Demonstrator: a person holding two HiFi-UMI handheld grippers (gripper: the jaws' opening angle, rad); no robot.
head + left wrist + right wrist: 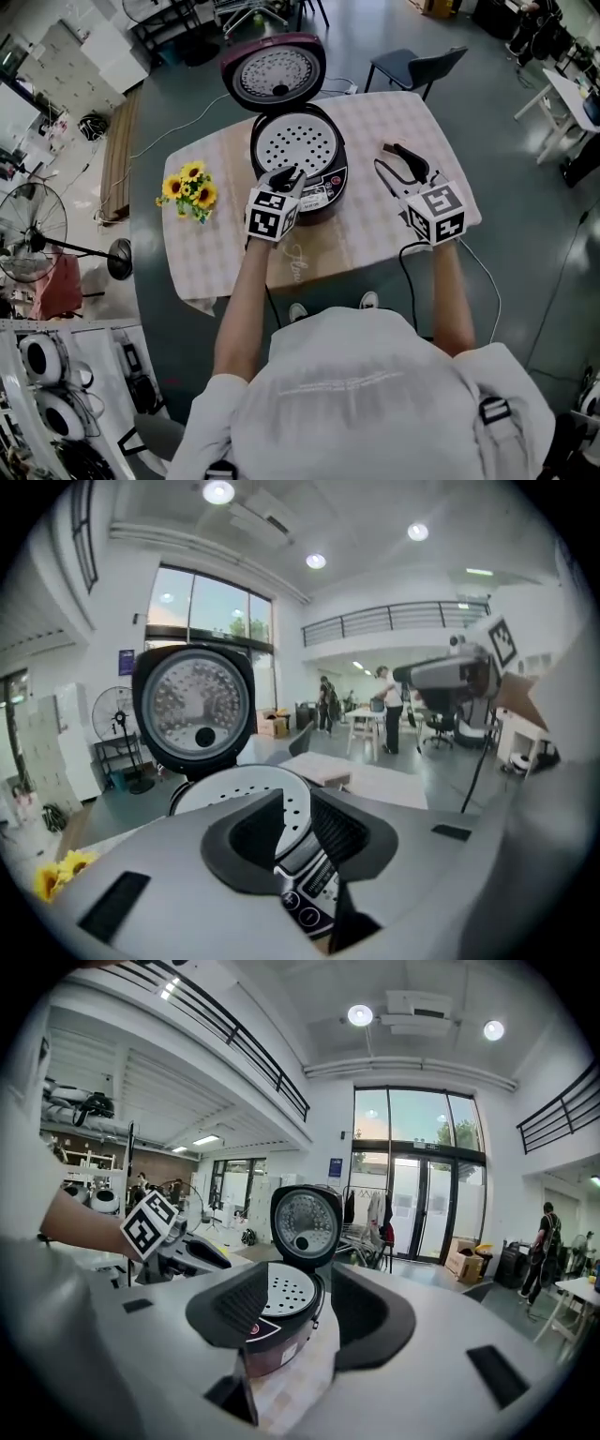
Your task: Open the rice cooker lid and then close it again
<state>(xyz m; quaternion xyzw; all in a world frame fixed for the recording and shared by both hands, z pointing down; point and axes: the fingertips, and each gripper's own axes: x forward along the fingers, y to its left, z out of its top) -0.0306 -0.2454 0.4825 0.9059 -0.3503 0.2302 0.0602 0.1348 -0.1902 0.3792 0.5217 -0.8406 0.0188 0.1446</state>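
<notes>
- Head view shows the rice cooker (295, 141) on the table (370, 230), by the middle of its far edge; its lid (275, 73) stands fully up and leans out past that edge, so the opening half looks done and the closing is left.
- Left gripper (289, 176) sits just at the cooker's front, over the control panel; its jaws are only a narrow slit apart and hold nothing.
- Right gripper (382, 157) hangs toward the table's right edge, apart from the cooker; its jaws are spread wide and empty.
- Likely slips from here:
  - a jaw tip could skate off the lid's smooth rounded rim when it pulls forward, as neither gripper has a hold on it;
  - the lid could drop hard once past upright, or stop short of the latch and spring back;
  - a push from the front could slide the cooker toward the near-lying far edge;
  - the left tips could press a panel button;
  - the flowers (189, 192) by the left edge seem out of reach.
</notes>
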